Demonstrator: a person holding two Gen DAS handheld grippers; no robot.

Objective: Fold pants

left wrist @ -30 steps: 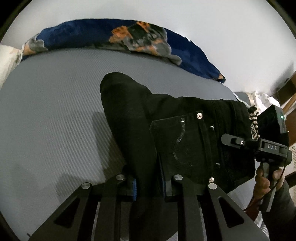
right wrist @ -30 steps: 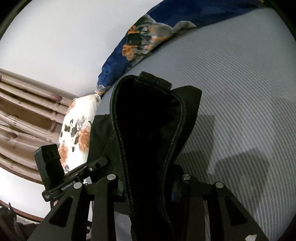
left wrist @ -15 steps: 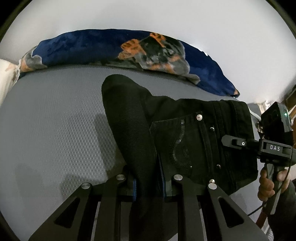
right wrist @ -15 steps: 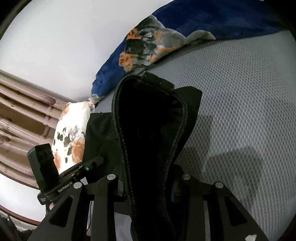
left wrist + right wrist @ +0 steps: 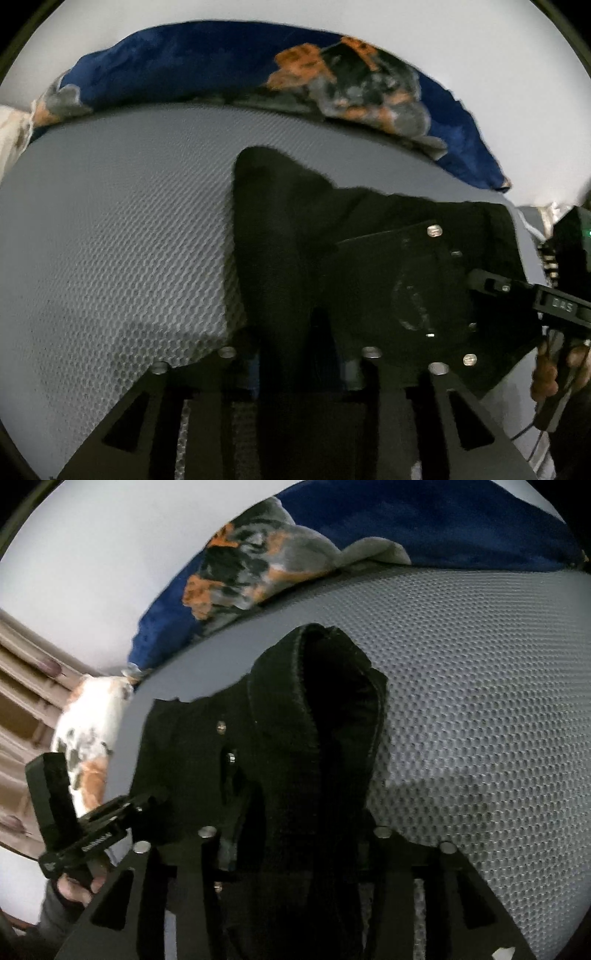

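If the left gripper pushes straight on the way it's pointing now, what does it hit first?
The black pants: a fold of them lies between the opening jaws of the left gripper and stretches ahead. Under it is the grey mattress; depth is unclear.

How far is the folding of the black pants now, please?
Done: the black pants lie doubled on the grey mattress, pocket side up. In hand: the jaws of the left gripper and the right gripper are opening, with cloth between them. Left: let go fully, and perhaps one more fold.
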